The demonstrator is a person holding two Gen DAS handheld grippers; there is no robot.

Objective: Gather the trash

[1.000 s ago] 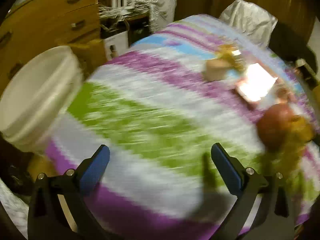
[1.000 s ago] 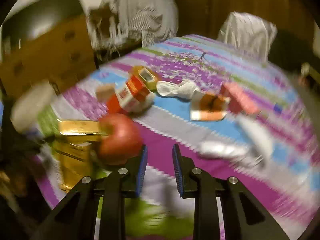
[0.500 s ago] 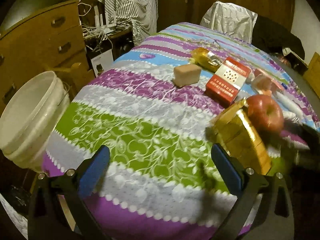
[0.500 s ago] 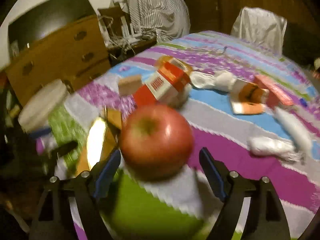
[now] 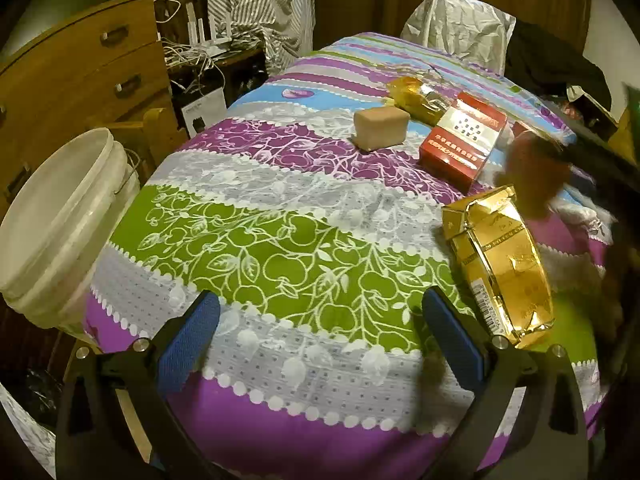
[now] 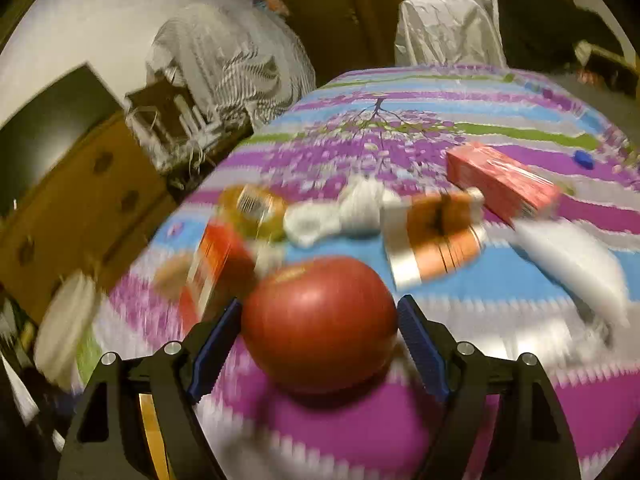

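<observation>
A red apple (image 6: 320, 320) sits between the blue pads of my right gripper (image 6: 320, 340), which is shut on it just above the striped tablecloth (image 6: 400, 432). It shows blurred in the left wrist view (image 5: 536, 168). My left gripper (image 5: 320, 336) is open and empty over the near table edge. A gold packet (image 5: 504, 264), a red box (image 5: 464, 140), a tan block (image 5: 380, 126) and a yellow wrapper (image 5: 416, 96) lie on the cloth. A white bucket (image 5: 52, 224) stands off the table's left edge.
In the right wrist view an orange carton (image 6: 436, 236), crumpled white tissue (image 6: 340, 216), a pink box (image 6: 500, 180) and a white bag (image 6: 576, 256) lie further back. A wooden dresser (image 5: 80, 72) stands at left, a covered chair (image 5: 456, 28) behind the table.
My right gripper moved in around the apple and closed from wide open onto it. The left gripper stayed open and nearly still over the near edge.
</observation>
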